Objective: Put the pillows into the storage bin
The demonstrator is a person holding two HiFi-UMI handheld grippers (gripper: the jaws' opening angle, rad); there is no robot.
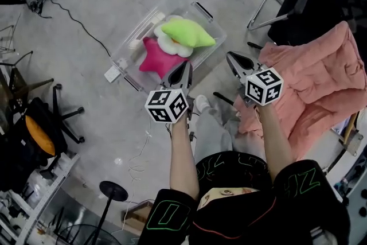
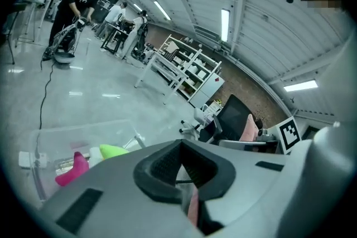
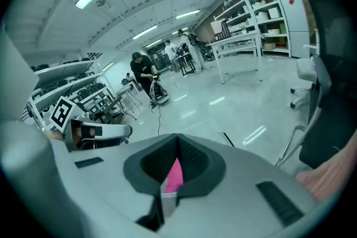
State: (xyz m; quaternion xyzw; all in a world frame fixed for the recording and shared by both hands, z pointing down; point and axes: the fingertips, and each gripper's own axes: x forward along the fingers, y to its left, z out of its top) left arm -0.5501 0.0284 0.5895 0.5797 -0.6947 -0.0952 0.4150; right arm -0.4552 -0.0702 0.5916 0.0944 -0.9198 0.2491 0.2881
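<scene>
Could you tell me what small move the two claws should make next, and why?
Probably open the right claw and swing it toward the pink padded cover, the nearest soft thing outside the storage bin. The green pillow, white pillow and pink pillow already lie inside, and the left claw and right one are shut, empty.

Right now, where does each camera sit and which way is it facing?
Head view: on the person's head, down on the storage bin of pillows; forearms, left tool and right tool show.
Left gripper view: on the left tool, along its shut jaws across the floor; bin lower left.
Right gripper view: on the right tool, along its shut jaws toward shelves.
Shared: each gripper view catches the other tool's marker cube.
</scene>
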